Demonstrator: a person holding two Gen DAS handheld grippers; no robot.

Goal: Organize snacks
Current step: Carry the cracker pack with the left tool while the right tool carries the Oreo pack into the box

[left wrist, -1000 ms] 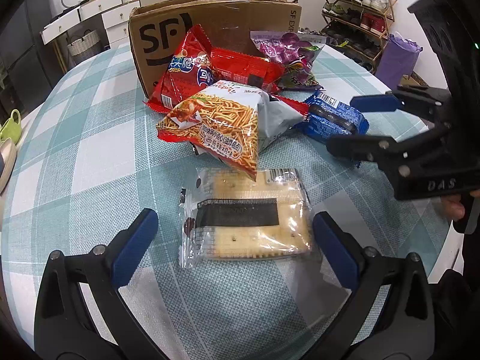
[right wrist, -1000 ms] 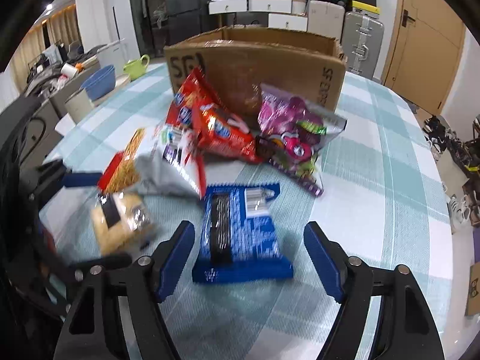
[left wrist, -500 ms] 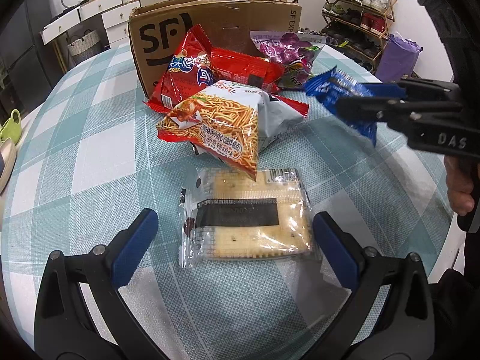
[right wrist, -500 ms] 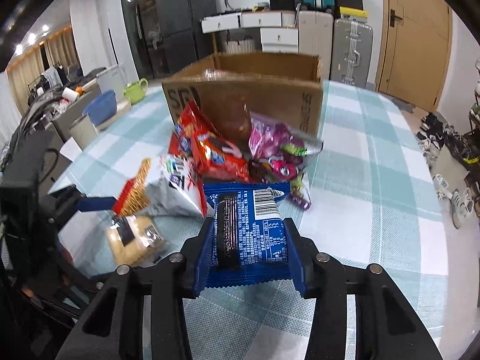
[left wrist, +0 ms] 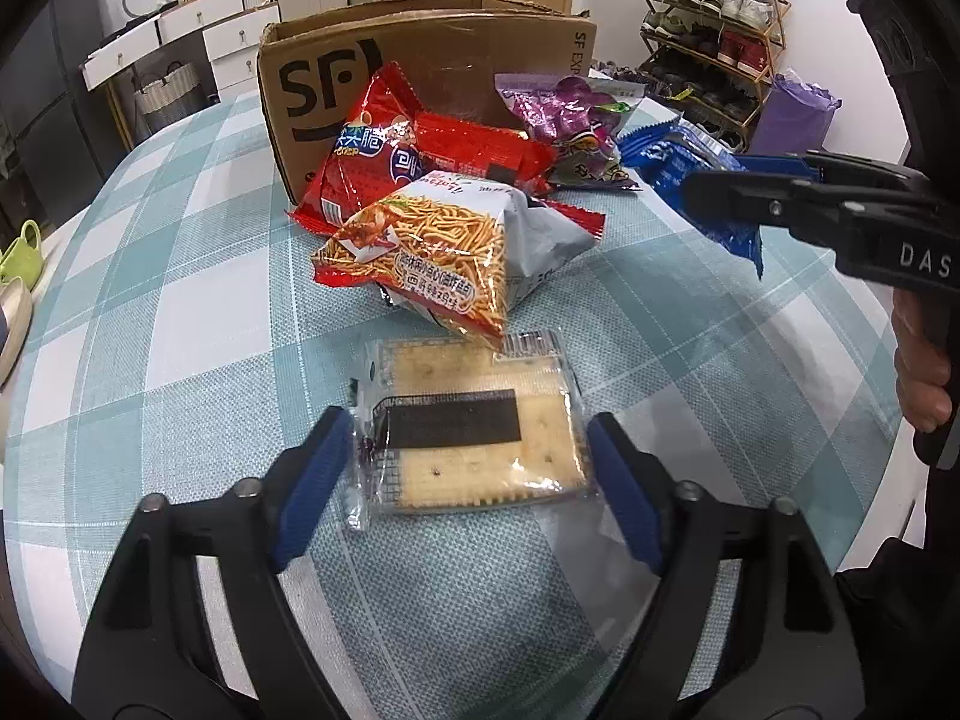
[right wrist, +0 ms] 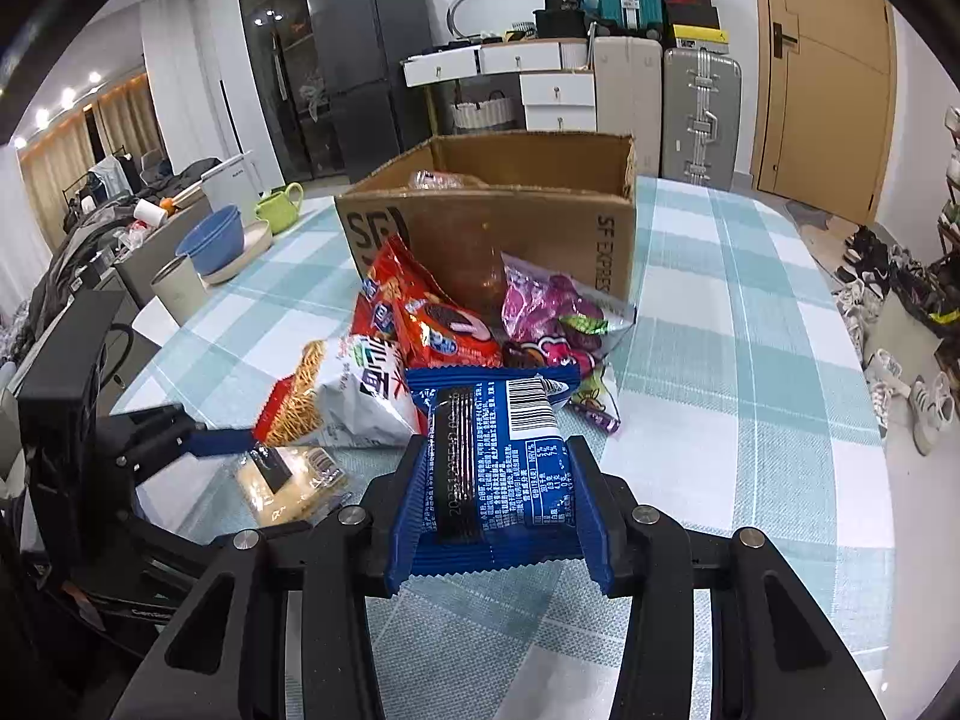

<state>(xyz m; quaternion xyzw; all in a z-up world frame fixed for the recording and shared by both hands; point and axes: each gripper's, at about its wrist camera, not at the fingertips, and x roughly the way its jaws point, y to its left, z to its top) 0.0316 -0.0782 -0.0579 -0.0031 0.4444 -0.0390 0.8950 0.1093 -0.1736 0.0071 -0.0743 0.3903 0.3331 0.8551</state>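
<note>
A clear pack of square crackers (left wrist: 474,438) with a black label lies on the checked tablecloth, between the fingers of my left gripper (left wrist: 471,426). Its jaws are closing; the blue pads stand at the wrapper's side edges without squeezing it. My right gripper (right wrist: 498,462) is shut on a blue biscuit pack (right wrist: 504,468), held above the table; the left wrist view shows that pack (left wrist: 678,162) at the right. An open SF cardboard box (right wrist: 492,228) stands behind the snack pile.
A noodle-snack bag (left wrist: 432,252), a red bag (left wrist: 384,162) and a purple bag (left wrist: 570,114) lie in front of the box (left wrist: 420,60). A hand (left wrist: 918,366) holds the right gripper's handle. The table's edge runs close on the right.
My left gripper's jaws have closed in from wide open to the cracker pack's edges. The right gripper has shut on the blue pack and lifted it off the table.
</note>
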